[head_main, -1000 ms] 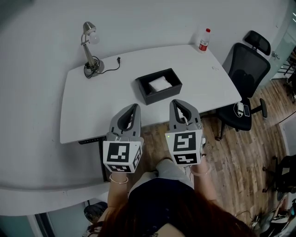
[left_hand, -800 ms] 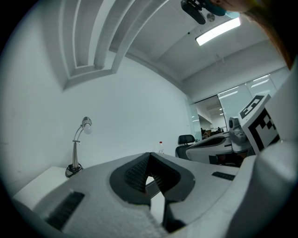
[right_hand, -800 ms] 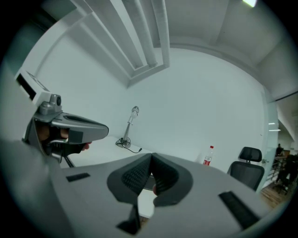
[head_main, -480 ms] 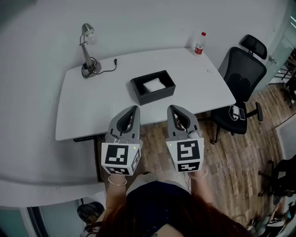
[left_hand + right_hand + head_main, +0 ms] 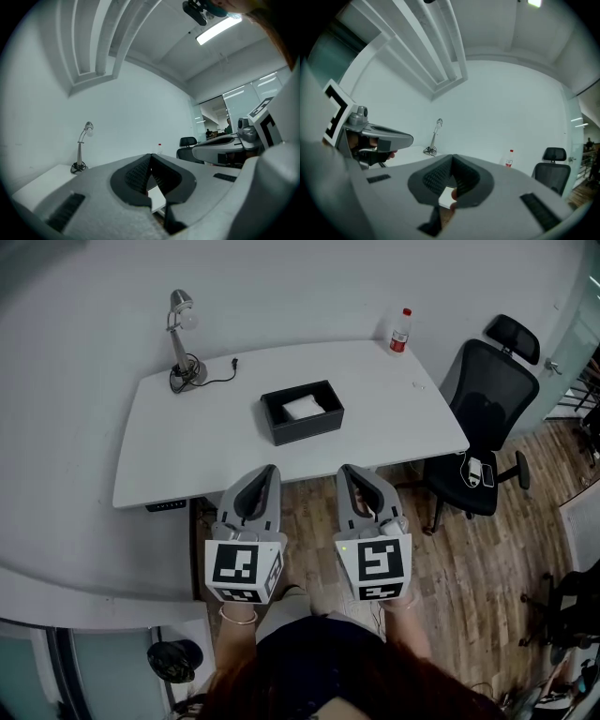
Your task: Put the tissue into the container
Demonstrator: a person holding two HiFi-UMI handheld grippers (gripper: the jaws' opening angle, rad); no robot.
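Note:
A black rectangular container [image 5: 310, 428] stands mid-table on the white table [image 5: 197, 446], and a white tissue [image 5: 302, 407] lies inside it. My left gripper [image 5: 269, 469] and right gripper [image 5: 345, 469] are side by side at the table's near edge, short of the container, both pointing toward it. The left gripper view shows my left gripper [image 5: 150, 156] shut with nothing between its jaws. My right gripper [image 5: 452, 158] is likewise shut and empty in its own view. The container is mostly hidden behind the jaws in both gripper views.
A desk lamp [image 5: 181, 334] with its cord stands at the table's far left corner, and a red-capped bottle [image 5: 400, 331] at the far right. A black office chair [image 5: 483, 427] is right of the table on the wooden floor [image 5: 469, 559]. A curved white ledge [image 5: 84, 587] runs at lower left.
Both grippers have drawn back from over the table to its near edge, still shut. The table and container now sit farther from them in the head view.

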